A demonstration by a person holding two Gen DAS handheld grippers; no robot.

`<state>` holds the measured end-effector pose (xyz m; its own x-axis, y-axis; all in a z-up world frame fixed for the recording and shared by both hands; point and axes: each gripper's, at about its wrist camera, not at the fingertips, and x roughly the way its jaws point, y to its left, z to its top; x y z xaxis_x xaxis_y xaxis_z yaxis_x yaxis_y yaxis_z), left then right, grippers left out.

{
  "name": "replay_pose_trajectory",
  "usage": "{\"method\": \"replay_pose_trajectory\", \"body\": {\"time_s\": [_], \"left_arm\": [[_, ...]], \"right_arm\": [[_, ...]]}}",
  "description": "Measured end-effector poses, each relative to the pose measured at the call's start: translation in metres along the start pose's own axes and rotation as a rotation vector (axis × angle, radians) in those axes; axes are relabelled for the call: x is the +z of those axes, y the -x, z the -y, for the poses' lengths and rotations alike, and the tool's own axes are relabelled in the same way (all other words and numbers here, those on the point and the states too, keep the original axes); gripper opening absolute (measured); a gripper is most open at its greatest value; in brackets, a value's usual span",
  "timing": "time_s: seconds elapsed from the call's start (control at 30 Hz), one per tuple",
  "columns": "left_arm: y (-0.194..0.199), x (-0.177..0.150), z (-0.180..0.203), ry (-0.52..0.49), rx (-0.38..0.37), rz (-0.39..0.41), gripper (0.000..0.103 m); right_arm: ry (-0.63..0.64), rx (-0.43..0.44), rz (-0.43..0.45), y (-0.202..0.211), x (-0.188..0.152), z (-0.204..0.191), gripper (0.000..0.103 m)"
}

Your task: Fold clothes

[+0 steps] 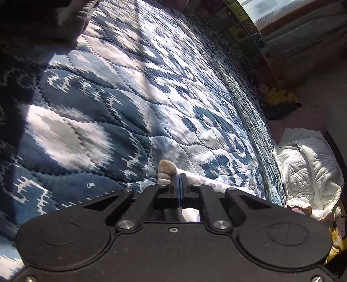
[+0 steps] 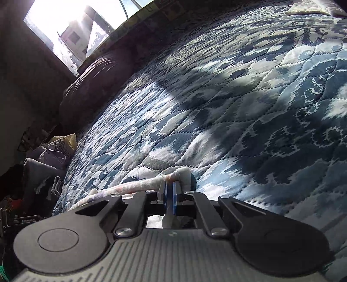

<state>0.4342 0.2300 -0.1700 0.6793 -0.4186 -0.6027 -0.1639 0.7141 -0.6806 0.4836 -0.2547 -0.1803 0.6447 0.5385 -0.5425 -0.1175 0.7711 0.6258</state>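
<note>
Left gripper (image 1: pixel 179 181) low over the blue-and-white quilt (image 1: pixel 134 91), jaws pressed together on a bunched corner of pale printed cloth (image 1: pixel 166 170). Off the bed's right edge, a crumpled white blanket (image 1: pixel 308 171); top left, a dark garment (image 1: pixel 43 23).

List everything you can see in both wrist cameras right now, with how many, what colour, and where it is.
Quilted bedspread: one, blue and white pattern, covering the bed under both grippers.
Pale garment: one, whitish with faint print, an edge pinched in each gripper, low over the bedspread.
White quilted cloth: one, crumpled past the bed's edge in the left wrist view.
Yellow soft item: one, beside the bed, too blurred to identify.
Dark fuzzy fabric: one, grey-brown, top left of the left wrist view.
Clothes pile: several pieces, grey, purple and yellow, beside the bed.
Window: one, bright, beyond the bed.
Left gripper: black, blue pads, shut on the garment.
Right gripper: black, blue pads, shut on the garment.
</note>
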Motion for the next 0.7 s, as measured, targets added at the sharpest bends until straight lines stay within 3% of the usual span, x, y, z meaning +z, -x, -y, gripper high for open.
{"method": "replay_pose_trajectory", "body": {"time_s": [0.07, 0.1, 0.13, 0.17, 0.3, 0.37, 0.4, 0.47, 0.53, 0.57, 0.6, 0.67, 0.7], "left_arm": [[0.011, -0.006, 0.012, -0.05, -0.002, 0.03, 0.005], [0.019, -0.01, 0.02, -0.072, -0.013, 0.049, 0.012], [0.028, -0.014, 0.027, -0.092, -0.027, 0.067, 0.023], [0.038, -0.021, 0.035, -0.11, -0.051, 0.076, 0.025], [0.073, -0.06, 0.057, -0.158, -0.097, 0.074, 0.027], [0.081, -0.081, 0.056, -0.139, -0.12, 0.067, 0.029], [0.084, -0.09, 0.055, -0.128, -0.125, 0.061, 0.031], [0.069, -0.102, 0.038, -0.085, -0.031, 0.027, 0.041], [0.062, -0.11, 0.026, -0.063, 0.013, 0.034, 0.022], [0.066, -0.109, 0.024, -0.04, -0.001, 0.035, 0.022], [0.074, -0.107, 0.029, -0.033, -0.012, 0.041, 0.022], [0.094, -0.111, 0.041, -0.081, -0.037, 0.079, 0.04], [0.103, -0.115, 0.045, -0.094, -0.042, 0.09, 0.042]], "right_arm": [[0.014, 0.004, 0.01, 0.012, 0.0, -0.007, 0.012], [0.03, 0.008, 0.011, 0.02, -0.001, -0.011, 0.017], [0.045, 0.016, 0.012, 0.03, -0.003, -0.015, 0.03], [0.06, 0.024, 0.013, 0.039, -0.005, -0.019, 0.033], [0.09, 0.091, -0.029, 0.068, -0.022, -0.029, 0.033], [0.109, 0.078, -0.063, 0.071, -0.034, -0.028, 0.031], [0.101, 0.032, -0.082, 0.063, -0.042, -0.02, 0.031], [0.063, 0.009, -0.067, 0.056, -0.052, -0.005, 0.02], [0.052, 0.001, -0.077, 0.064, -0.047, -0.01, 0.021], [0.078, -0.005, -0.061, 0.072, -0.046, -0.017, 0.027], [0.1, 0.009, -0.028, 0.083, -0.046, -0.025, 0.027], [0.099, 0.063, -0.025, 0.097, -0.049, -0.033, 0.027], [0.109, 0.061, -0.035, 0.099, -0.055, -0.036, 0.028]]}}
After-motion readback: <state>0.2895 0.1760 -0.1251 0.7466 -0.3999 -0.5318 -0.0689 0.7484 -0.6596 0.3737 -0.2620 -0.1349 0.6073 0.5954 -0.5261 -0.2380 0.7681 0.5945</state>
